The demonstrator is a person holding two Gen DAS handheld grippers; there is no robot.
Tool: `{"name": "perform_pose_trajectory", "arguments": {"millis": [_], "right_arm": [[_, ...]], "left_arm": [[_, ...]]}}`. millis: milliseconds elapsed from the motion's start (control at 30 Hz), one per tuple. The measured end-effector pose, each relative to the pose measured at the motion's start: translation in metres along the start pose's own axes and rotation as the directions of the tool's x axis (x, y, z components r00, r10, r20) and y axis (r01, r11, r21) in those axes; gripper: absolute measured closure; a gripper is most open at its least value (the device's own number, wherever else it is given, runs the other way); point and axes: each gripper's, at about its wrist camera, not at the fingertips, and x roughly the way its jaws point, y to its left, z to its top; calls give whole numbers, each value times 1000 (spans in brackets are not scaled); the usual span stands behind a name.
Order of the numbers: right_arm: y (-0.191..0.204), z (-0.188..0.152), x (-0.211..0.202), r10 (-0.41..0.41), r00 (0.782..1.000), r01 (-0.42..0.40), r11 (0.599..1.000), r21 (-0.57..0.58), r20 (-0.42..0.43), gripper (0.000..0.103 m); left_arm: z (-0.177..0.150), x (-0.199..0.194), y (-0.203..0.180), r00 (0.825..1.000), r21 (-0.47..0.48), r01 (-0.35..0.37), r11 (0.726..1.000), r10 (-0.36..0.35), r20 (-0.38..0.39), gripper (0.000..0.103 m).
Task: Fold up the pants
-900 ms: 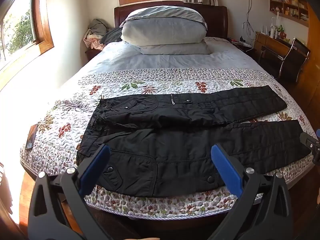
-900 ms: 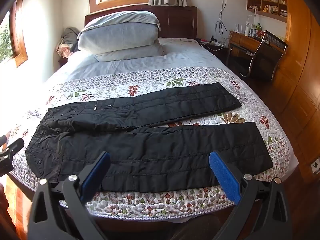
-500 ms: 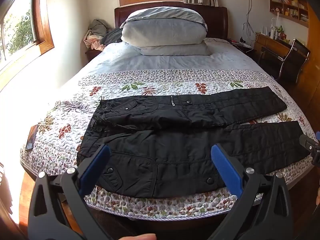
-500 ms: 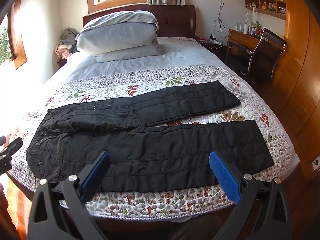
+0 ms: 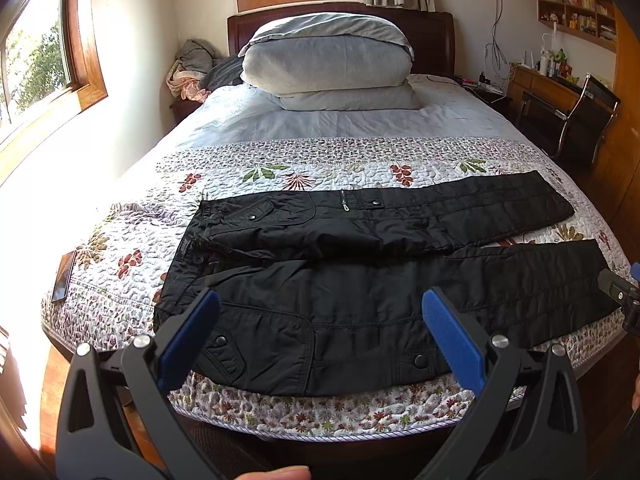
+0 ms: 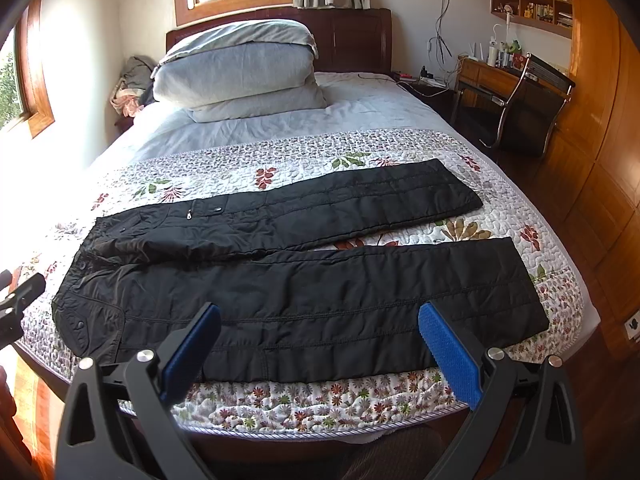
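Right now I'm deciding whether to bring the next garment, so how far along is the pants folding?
Barely begun. Done: the black pants lie spread flat on the floral quilt, legs apart. In hand: nothing; the left gripper and right gripper are both open above the near edge. Left: every fold.

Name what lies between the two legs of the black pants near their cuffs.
Only bare floral quilt shows in the gap between the legs of the pants; nothing rests there. The right wrist view shows it best.
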Motion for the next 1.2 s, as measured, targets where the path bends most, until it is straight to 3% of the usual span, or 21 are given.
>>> {"name": "perform_pose_trajectory", "arguments": {"millis": [1200], "right_arm": [[2,2,4,-2,1000,2,1000,-6,-6,3]], "left_arm": [[-1,1,-1,1000,2,-2,1000,2,-2,2]]}}
